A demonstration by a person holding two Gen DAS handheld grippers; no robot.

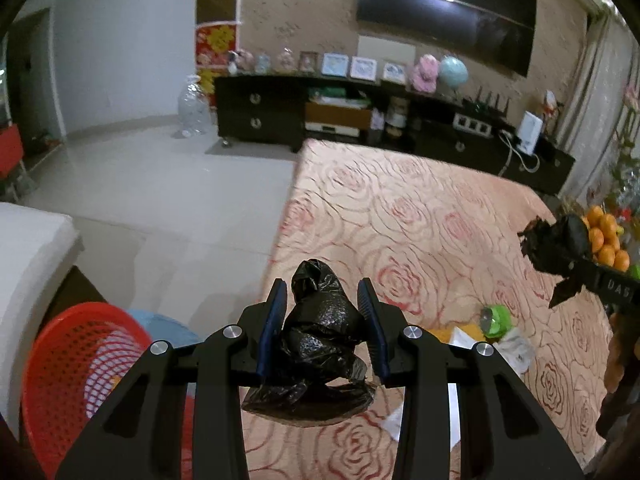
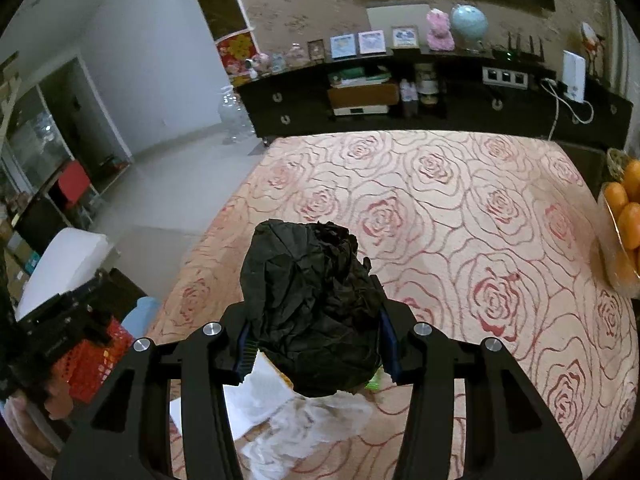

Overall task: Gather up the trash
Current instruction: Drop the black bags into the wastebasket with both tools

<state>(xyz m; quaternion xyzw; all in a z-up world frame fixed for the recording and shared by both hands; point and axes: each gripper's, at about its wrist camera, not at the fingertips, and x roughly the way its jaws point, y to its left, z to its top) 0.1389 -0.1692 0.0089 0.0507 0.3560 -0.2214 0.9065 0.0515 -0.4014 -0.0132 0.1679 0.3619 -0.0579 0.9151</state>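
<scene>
Trash both sides: left gripper (image 1: 322, 330) pinches crumpled black bag (image 1: 316, 344); right gripper (image 2: 318, 346) clamps black paper wad (image 2: 312, 308) (light, soft, squashy; grip mid-bulk).

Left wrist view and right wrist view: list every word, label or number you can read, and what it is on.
"DAS", white letters cut off at the frame edge, on the black body of the right claw, seen from the left wrist.
Red poster on the wall: yellow pattern, nothing readable.
Framed pictures on the cabinet: too small to read.
Nothing else is legible.
</scene>
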